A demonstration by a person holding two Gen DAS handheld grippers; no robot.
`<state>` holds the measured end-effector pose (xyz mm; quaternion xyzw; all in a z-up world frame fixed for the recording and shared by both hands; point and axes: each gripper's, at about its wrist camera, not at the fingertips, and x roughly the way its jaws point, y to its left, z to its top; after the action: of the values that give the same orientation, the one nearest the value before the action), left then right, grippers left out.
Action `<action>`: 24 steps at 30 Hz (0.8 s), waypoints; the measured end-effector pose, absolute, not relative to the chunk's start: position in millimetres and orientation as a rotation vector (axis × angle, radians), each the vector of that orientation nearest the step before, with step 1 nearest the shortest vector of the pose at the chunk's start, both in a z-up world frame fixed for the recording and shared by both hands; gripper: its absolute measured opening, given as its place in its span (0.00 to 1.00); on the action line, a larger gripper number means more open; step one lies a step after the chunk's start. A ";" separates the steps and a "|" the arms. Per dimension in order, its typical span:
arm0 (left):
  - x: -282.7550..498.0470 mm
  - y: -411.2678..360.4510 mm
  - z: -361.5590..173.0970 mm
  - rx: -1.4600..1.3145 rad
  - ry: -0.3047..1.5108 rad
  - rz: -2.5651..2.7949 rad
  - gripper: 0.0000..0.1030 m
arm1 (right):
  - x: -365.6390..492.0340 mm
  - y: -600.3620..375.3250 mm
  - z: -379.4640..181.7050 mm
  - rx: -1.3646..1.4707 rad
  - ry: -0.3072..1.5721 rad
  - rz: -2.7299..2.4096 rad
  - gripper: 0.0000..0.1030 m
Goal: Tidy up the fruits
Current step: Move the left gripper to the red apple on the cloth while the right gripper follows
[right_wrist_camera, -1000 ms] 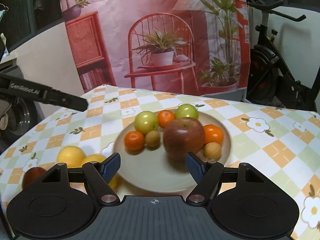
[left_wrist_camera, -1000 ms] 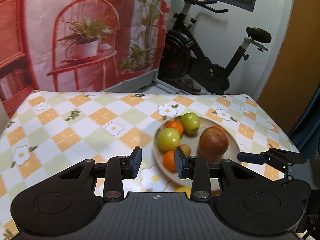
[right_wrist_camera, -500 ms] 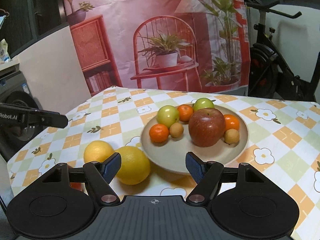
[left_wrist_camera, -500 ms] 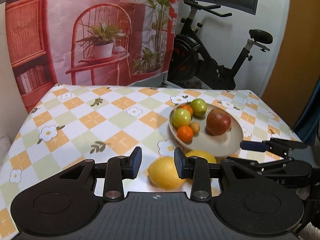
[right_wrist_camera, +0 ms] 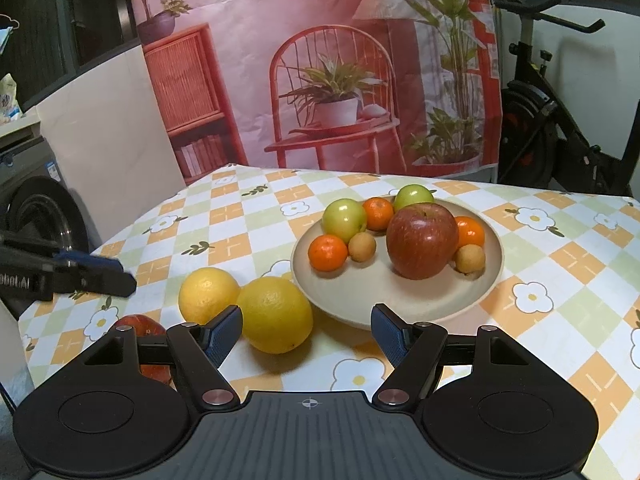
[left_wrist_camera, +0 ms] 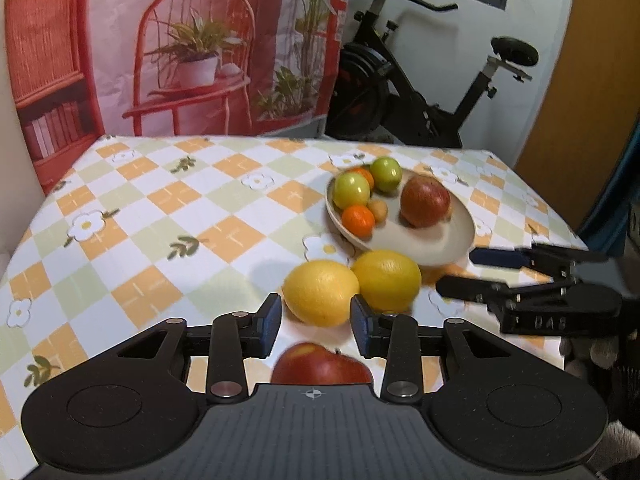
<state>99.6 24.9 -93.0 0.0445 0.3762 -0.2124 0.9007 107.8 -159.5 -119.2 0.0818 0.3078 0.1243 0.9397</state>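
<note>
Both grippers hover low over the checkered surface [left_wrist_camera: 168, 216], jaws apart and empty.

Left wrist view: the left gripper [left_wrist_camera: 314, 325] points level across the surface, jaws moderately open, a yellow citrus [left_wrist_camera: 321, 293] just ahead of the tips and a red apple [left_wrist_camera: 322, 365] beneath them; the plate [left_wrist_camera: 436, 248] of fruit lies beyond.
Right wrist view: the right gripper [right_wrist_camera: 307, 334] is level too, jaws wide open, aimed between a second yellow citrus [right_wrist_camera: 275, 314] and the plate's near rim.
</note>
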 end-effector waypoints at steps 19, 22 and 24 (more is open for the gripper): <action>112.9 50.7 -98.2 -0.035 0.922 -0.479 0.42 | 104.8 -130.1 -126.5 0.157 0.707 0.367 0.66; 115.5 50.8 -100.5 -0.040 0.931 -0.476 0.42 | 103.9 -120.7 -123.2 0.143 0.711 0.403 0.66; 116.5 51.4 -100.8 -0.044 0.938 -0.479 0.42 | 104.5 -113.7 -121.2 0.135 0.715 0.439 0.66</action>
<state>116.5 51.4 -100.8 -0.0209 0.4475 -0.2286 0.8643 104.5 -113.7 -121.2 0.0655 0.3467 0.2129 0.9111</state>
